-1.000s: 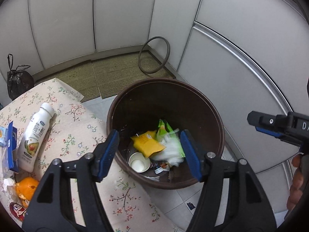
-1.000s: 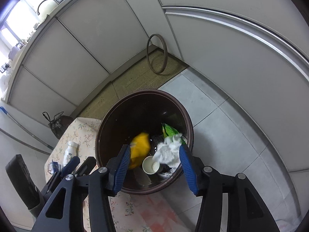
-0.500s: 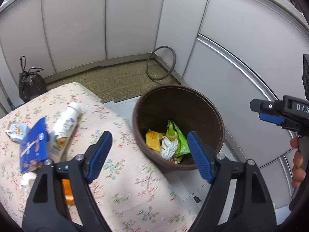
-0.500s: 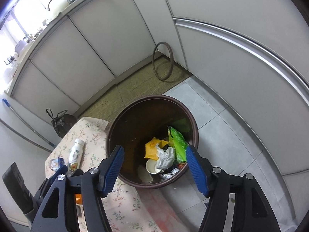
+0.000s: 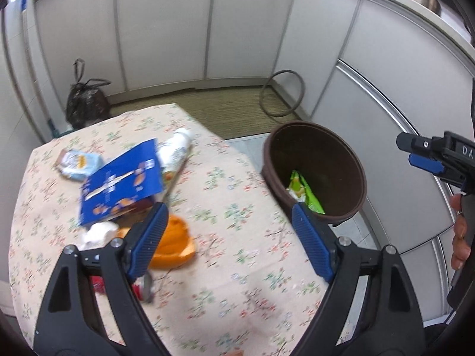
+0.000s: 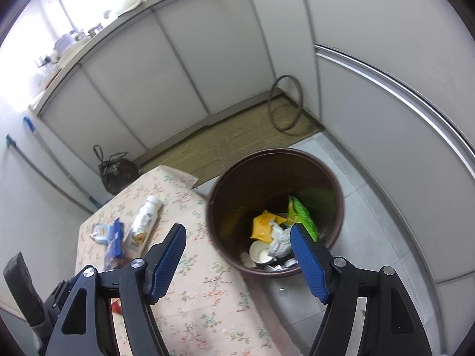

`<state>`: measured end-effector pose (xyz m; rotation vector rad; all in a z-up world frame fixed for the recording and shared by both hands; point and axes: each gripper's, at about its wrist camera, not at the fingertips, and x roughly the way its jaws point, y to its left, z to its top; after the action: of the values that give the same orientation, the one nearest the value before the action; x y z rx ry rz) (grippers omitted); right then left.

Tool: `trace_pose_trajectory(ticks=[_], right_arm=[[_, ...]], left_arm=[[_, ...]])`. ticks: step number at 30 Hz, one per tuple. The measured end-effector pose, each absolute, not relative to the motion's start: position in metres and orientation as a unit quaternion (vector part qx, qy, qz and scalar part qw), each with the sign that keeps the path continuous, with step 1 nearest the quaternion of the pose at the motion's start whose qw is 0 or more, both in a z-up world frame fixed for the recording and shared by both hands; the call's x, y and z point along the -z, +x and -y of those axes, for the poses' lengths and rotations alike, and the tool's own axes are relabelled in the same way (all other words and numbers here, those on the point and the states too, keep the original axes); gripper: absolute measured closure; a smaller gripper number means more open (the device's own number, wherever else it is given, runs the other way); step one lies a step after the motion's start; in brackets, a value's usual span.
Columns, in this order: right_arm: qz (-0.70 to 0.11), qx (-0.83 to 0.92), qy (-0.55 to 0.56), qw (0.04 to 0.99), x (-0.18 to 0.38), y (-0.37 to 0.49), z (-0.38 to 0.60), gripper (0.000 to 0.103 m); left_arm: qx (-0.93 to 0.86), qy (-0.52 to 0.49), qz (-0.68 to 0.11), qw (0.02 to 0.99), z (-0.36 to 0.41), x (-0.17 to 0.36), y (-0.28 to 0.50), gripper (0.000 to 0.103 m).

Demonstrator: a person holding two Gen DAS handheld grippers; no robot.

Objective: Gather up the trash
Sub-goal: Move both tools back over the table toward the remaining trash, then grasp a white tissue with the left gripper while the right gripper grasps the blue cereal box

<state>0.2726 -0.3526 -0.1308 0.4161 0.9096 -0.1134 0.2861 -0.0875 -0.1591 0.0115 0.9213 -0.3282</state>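
Observation:
A brown bin (image 5: pixel 341 148) (image 6: pixel 332 184) stands on the floor beside a table under a floral cloth (image 5: pixel 225 279) (image 6: pixel 207 296). Inside it lie a green wrapper (image 5: pixel 305 192) (image 6: pixel 302 216), a yellow packet (image 6: pixel 262 227), crumpled white paper (image 6: pixel 280 238) and a paper cup (image 6: pixel 259 252). On the cloth rest a blue box (image 5: pixel 124 178) (image 6: pixel 117 234), a white bottle (image 5: pixel 176 151) (image 6: pixel 144 222), a pale snack pack (image 5: pixel 78 161), orange peel (image 5: pixel 175 243), a white wad (image 5: pixel 98 233) and a red can (image 5: pixel 142 287). My left gripper (image 5: pixel 228 222) hangs over the table, jaws opening, nothing between them. My right gripper (image 6: pixel 237 246) hovers at the bin's near rim, jaws opening, empty.
White cabinet fronts surround the corner. A dark knotted bag (image 5: pixel 86 103) (image 6: pixel 117 172) sits on the floor behind the table. A brown hoop (image 5: pixel 282 93) (image 6: pixel 285 103) leans in the far corner on a woven mat (image 5: pixel 225 109). The right gripper's tip and a hand (image 5: pixel 460 234) show at the left view's right edge.
Both grippers pulled back and up from the bin and opened wider. The left view swung left over the table, bringing the blue box, bottle and peel forward. The yellow packet fell and came to rest in the bin.

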Motion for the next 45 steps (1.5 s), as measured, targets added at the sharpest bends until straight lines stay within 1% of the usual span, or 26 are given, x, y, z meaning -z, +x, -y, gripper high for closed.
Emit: trace_pose_trajectory(ticks=[7,11,18,25,31,33,34,35,37,38,41,45], right_arm=[[-0.442,0.022,0.184,0.878,0.131,0.278,0.310,0.026],[-0.450,0.010,0.175,0.876,0.137,0.285,0.286,0.026],[-0.476,-0.012,0.186,0.859,0.163,0.307,0.250,0.026],[-0.505,-0.038,0.198,0.840,0.190,0.331,0.215,0.026],[-0.523,-0.046,0.201,0.827,0.208,0.350,0.189,0.026],[-0.529,-0.049,0.203,0.822,0.214,0.357,0.180,0.026],[-0.531,-0.051,0.204,0.821,0.216,0.360,0.176,0.026],[-0.532,-0.052,0.203,0.820,0.218,0.363,0.173,0.026],[-0.534,-0.057,0.202,0.819,0.224,0.371,0.163,0.026],[-0.535,-0.060,0.203,0.818,0.226,0.374,0.159,0.026],[-0.537,-0.080,0.211,0.813,0.236,0.384,0.145,0.026],[-0.540,-0.107,0.237,0.800,0.250,0.392,0.132,0.026]], left_arm=[[0.118,0.005,-0.459,0.880,0.036,0.152,0.287,0.017],[0.099,-0.001,-0.467,0.879,-0.001,0.160,0.290,0.017],[0.074,-0.072,-0.516,0.851,-0.059,0.197,0.310,0.017],[0.073,-0.068,-0.557,0.825,-0.073,0.248,0.332,0.018],[0.085,-0.088,-0.577,0.807,-0.081,0.277,0.352,0.029],[0.086,-0.089,-0.586,0.801,-0.080,0.285,0.356,0.036],[0.085,-0.088,-0.591,0.798,-0.079,0.289,0.358,0.043],[0.084,-0.088,-0.593,0.796,-0.078,0.291,0.359,0.052],[0.080,-0.089,-0.596,0.794,-0.077,0.295,0.360,0.062],[0.079,-0.090,-0.594,0.795,-0.078,0.294,0.360,0.065],[0.078,-0.088,-0.587,0.801,-0.078,0.287,0.358,0.068],[0.080,-0.081,-0.578,0.808,-0.080,0.273,0.350,0.069]])
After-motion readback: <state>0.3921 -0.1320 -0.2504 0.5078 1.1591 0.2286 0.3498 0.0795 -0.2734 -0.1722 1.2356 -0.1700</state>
